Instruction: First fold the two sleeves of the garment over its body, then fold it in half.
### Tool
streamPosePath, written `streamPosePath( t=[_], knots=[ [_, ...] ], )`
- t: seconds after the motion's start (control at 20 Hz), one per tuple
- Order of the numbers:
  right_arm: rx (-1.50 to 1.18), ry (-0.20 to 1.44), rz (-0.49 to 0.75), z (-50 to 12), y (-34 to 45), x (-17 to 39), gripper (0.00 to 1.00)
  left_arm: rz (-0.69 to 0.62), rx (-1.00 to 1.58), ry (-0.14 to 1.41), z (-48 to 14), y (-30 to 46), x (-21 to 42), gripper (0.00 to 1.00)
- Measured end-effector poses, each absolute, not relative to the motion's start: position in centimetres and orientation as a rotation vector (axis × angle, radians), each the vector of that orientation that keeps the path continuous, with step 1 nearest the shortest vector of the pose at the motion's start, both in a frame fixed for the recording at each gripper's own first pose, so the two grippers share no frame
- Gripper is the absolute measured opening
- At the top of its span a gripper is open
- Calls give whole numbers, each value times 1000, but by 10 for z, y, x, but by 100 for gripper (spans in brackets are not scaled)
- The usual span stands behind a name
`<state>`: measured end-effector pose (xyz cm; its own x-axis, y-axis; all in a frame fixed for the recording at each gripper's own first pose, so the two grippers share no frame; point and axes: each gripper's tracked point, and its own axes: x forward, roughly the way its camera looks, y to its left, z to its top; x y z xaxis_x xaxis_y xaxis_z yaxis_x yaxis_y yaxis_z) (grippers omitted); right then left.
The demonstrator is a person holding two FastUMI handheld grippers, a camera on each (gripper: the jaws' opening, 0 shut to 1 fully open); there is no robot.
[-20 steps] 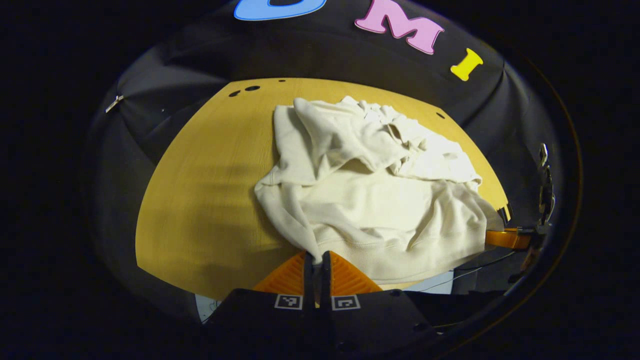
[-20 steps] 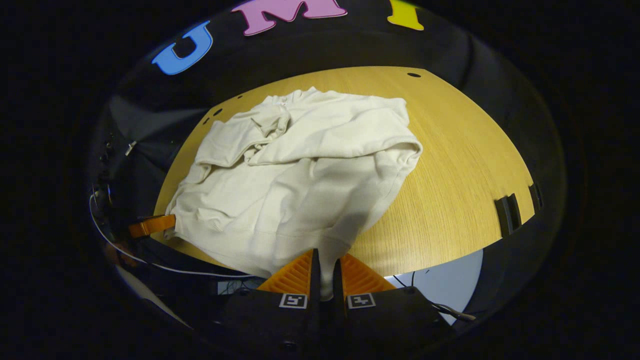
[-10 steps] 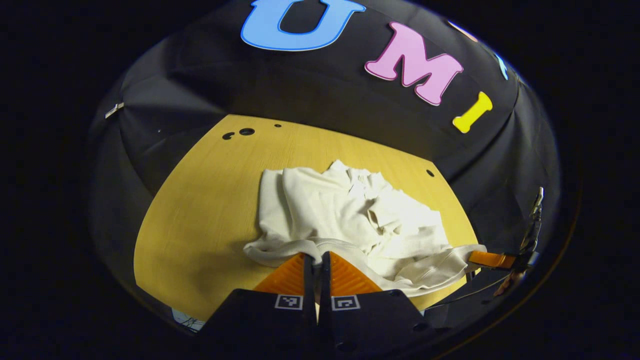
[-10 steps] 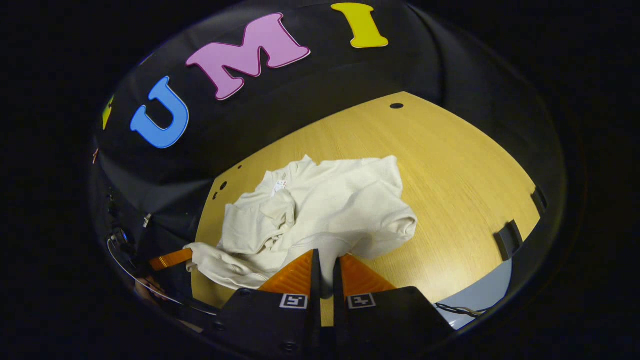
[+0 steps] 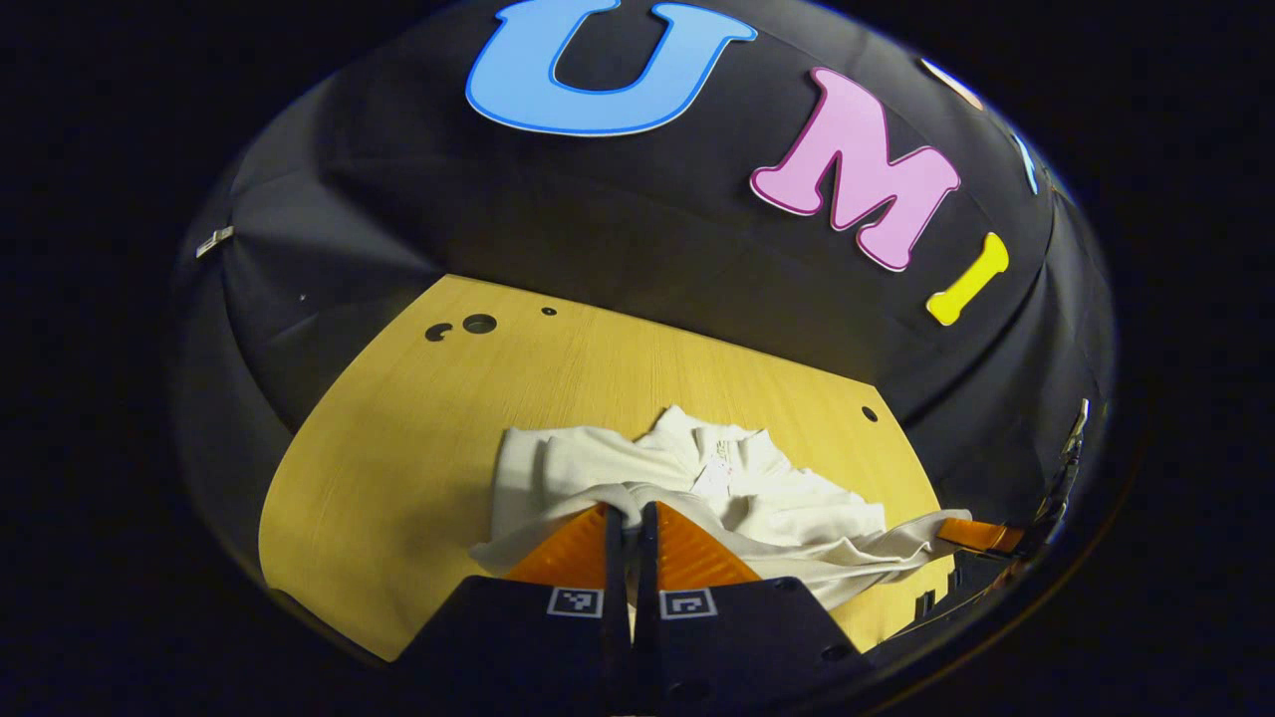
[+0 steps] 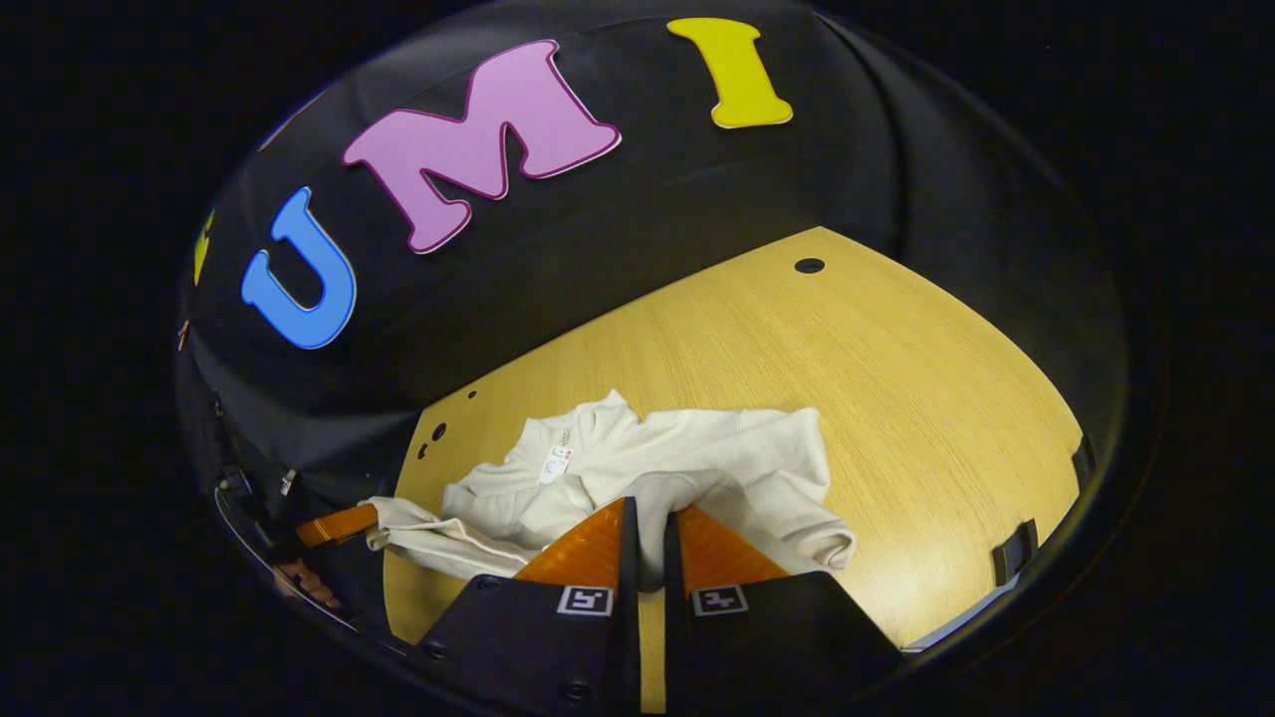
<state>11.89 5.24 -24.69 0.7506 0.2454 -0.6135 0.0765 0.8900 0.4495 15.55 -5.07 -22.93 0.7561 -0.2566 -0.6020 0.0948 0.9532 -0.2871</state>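
Wooden table (image 5: pixel 398 438) fronts the dark cloth wall in the left gripper view; the cream garment (image 5: pixel 697 478) lies bunched near its front edge, and the left gripper (image 5: pixel 630 518) pinches its hem between both fingers. In the right gripper view the right gripper (image 6: pixel 647 523) likewise clamps the hem, and the other gripper (image 6: pixel 334 523) holds the far corner.

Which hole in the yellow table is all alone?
The hole at the table's far right in the left gripper view; the other three cluster at its far left.
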Motion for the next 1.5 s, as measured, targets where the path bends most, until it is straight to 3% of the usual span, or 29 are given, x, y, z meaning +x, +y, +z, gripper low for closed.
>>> streamPosePath(
  t=[0.85,1.15,1.5],
  knots=[
    [474,791,51,-341,62,231,14,-19,-195,772,-323,-47,256,6],
    [447,879,48,-389,70,242,14,25,-176,845,-359,-48,263,6],
    [400,874,69,-407,77,246,17,-1,-109,819,-376,-50,266,8]
  ],
)
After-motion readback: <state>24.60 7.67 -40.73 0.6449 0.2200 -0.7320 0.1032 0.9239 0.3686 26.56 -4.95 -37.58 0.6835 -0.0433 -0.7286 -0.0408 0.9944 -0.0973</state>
